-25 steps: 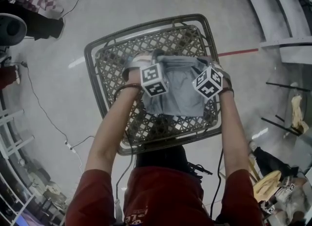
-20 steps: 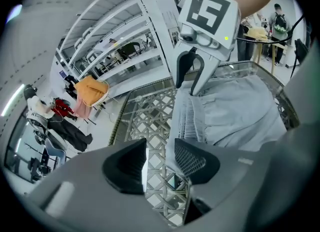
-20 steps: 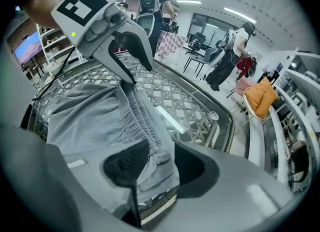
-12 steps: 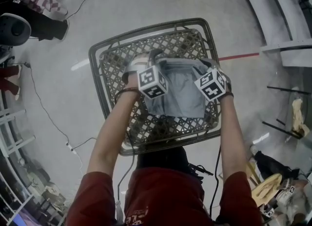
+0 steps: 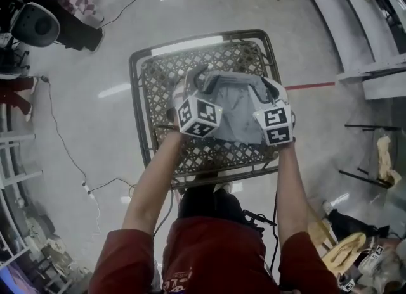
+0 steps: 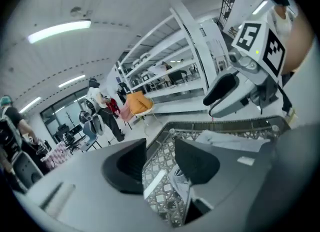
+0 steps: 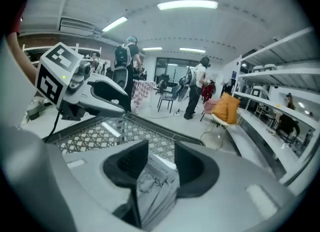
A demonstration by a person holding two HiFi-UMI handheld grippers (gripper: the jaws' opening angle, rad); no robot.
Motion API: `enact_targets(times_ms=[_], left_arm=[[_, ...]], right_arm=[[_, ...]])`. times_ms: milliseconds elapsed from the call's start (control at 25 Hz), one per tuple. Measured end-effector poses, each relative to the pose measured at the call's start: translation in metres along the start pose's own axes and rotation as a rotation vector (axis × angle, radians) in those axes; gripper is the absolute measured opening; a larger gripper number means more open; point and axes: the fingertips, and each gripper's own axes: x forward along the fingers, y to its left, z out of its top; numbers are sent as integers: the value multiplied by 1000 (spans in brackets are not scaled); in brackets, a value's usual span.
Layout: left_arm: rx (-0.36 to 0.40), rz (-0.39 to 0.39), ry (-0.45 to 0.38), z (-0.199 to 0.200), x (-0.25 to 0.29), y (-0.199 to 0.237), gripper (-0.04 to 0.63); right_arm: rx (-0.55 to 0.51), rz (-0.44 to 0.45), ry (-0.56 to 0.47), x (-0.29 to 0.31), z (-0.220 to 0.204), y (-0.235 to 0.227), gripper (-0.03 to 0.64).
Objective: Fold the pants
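Grey pants (image 5: 241, 106) hang over a metal lattice table (image 5: 144, 80), lifted by their far edge. My left gripper (image 5: 202, 78) holds the left end of that edge and my right gripper (image 5: 269, 88) holds the right end. In the right gripper view, bunched grey cloth (image 7: 155, 186) sits pinched between the jaws of the right gripper (image 7: 161, 163), and the left gripper (image 7: 102, 93) shows at the left. In the left gripper view, a small fold of pale cloth (image 6: 178, 176) lies low between the jaws of the left gripper (image 6: 160, 163). Both grippers are raised above the table.
The table's rim (image 5: 203, 178) is close to the person's legs. Cables (image 5: 63, 140) trail over the floor at the left, near a round fan (image 5: 35, 23). Shelving (image 5: 374, 71) stands at the right. People (image 7: 195, 88) and an orange chair (image 7: 225, 108) are farther off in the room.
Both grippers have risen together and tilted, carrying the pants' far edge up from the table. The cloth now hangs from them instead of lying flat.
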Motion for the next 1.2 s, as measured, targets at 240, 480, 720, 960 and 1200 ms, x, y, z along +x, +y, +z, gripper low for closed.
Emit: enact_targets(times_ms=[240, 480, 720, 960, 1200], left_arm=[[-431, 151, -185, 27, -101, -3, 189], [-384, 256, -281, 54, -213, -50, 189], [-286, 373, -373, 85, -319, -81, 189], [-301, 359, -420, 83, -367, -96, 188], [-339, 358, -473, 69, -394, -93, 189]], right_arm=[[-45, -81, -143, -89, 21, 35, 155], [31, -108, -300, -202, 39, 71, 155], [106, -101, -421, -281, 56, 108, 155], [158, -107, -478, -321, 66, 148, 155], [154, -141, -526, -340, 74, 176, 155]])
